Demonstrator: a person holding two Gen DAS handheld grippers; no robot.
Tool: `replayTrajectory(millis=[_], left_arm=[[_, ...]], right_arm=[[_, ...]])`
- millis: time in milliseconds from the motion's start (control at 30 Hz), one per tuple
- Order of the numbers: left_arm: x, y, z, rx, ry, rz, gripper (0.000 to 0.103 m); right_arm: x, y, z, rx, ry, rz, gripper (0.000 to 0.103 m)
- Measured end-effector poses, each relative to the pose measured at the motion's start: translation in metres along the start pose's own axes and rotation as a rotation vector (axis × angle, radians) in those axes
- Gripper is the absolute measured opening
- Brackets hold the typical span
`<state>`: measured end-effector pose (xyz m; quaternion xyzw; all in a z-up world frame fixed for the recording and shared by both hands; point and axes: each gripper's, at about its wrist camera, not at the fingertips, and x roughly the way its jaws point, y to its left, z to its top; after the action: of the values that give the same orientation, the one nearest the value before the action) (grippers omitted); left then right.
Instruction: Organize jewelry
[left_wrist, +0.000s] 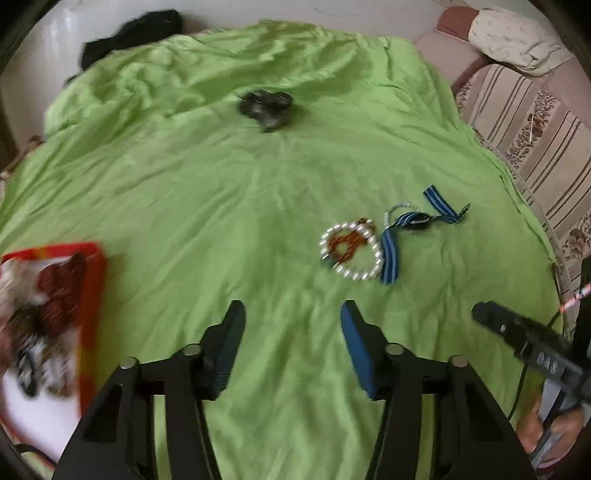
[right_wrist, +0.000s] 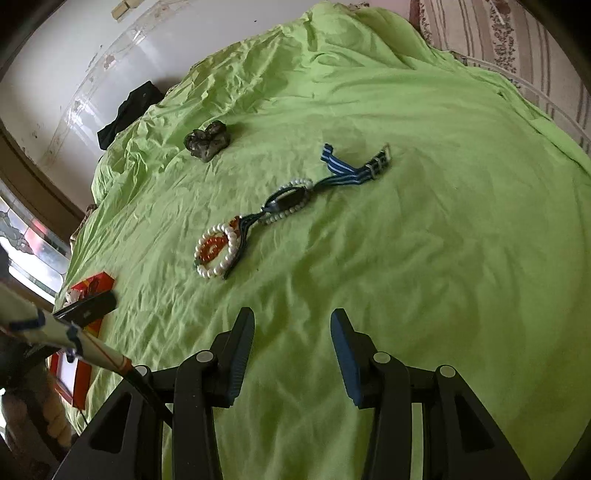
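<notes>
Looking along the left gripper (left_wrist: 291, 325), fingers spread and empty over a green sheet (left_wrist: 221, 206); a pearl bracelet (left_wrist: 351, 253) lies ahead, red box (left_wrist: 92, 295) at left. Right gripper (right_wrist: 291, 332), fingers likewise spread, faces the bracelet (right_wrist: 218, 254) touching a blue striped strap (right_wrist: 347, 171).

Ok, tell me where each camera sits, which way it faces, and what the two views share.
Left wrist: on the left gripper, facing forward over the green sheet at the pearl bracelet; open fingers, and the right gripper, show.
Right wrist: on the right gripper, facing the same pile from its right; open fingers show.
Shared: bracelet, striped watch strap, dark lump, red box.
</notes>
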<state>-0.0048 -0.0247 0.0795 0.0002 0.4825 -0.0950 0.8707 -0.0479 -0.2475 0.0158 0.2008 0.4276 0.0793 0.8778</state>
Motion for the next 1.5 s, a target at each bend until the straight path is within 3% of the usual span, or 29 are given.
replayTrajectory(millis=[133, 267, 433, 633, 700, 733, 767, 833, 900, 1133, 1500], left_arm=[[0.044, -0.007, 0.022, 0.005, 0.055, -0.039, 0.036], [0.078, -0.007, 0.042, 0.021, 0.084, -0.080, 0.035], [0.105, -0.007, 0.062, 0.056, 0.119, -0.181, 0.035], [0.123, -0.014, 0.076, 0.073, 0.142, -0.232, 0.034], [0.126, -0.016, 0.077, 0.065, 0.153, -0.242, 0.025], [0.128, -0.018, 0.076, 0.070, 0.163, -0.233, 0.011], [0.128, -0.020, 0.075, 0.073, 0.169, -0.221, 0.009], [0.124, -0.021, 0.073, 0.062, 0.166, -0.209, 0.009], [0.112, -0.013, 0.071, 0.018, 0.151, -0.220, 0.009], [0.053, 0.029, 0.045, -0.106, 0.091, -0.210, 0.009], [-0.003, 0.067, -0.043, -0.165, 0.094, -0.129, 0.009]], right_arm=[[0.014, 0.001, 0.018, 0.007, -0.005, 0.015, 0.047], [0.032, -0.006, 0.045, 0.040, 0.003, 0.019, 0.047], [0.051, -0.024, 0.073, 0.108, -0.005, 0.016, 0.051], [0.073, -0.052, 0.095, 0.250, -0.008, 0.018, 0.051], [0.077, -0.058, 0.098, 0.282, -0.013, 0.026, 0.051], [0.079, -0.060, 0.098, 0.292, -0.010, 0.027, 0.048], [0.081, -0.061, 0.099, 0.301, -0.001, 0.026, 0.030], [0.085, -0.069, 0.100, 0.334, 0.022, 0.060, 0.007], [0.079, -0.082, 0.095, 0.397, 0.033, 0.106, 0.006], [0.037, -0.101, 0.055, 0.409, 0.041, 0.092, 0.003], [-0.025, -0.089, -0.025, 0.348, 0.079, 0.083, 0.003]])
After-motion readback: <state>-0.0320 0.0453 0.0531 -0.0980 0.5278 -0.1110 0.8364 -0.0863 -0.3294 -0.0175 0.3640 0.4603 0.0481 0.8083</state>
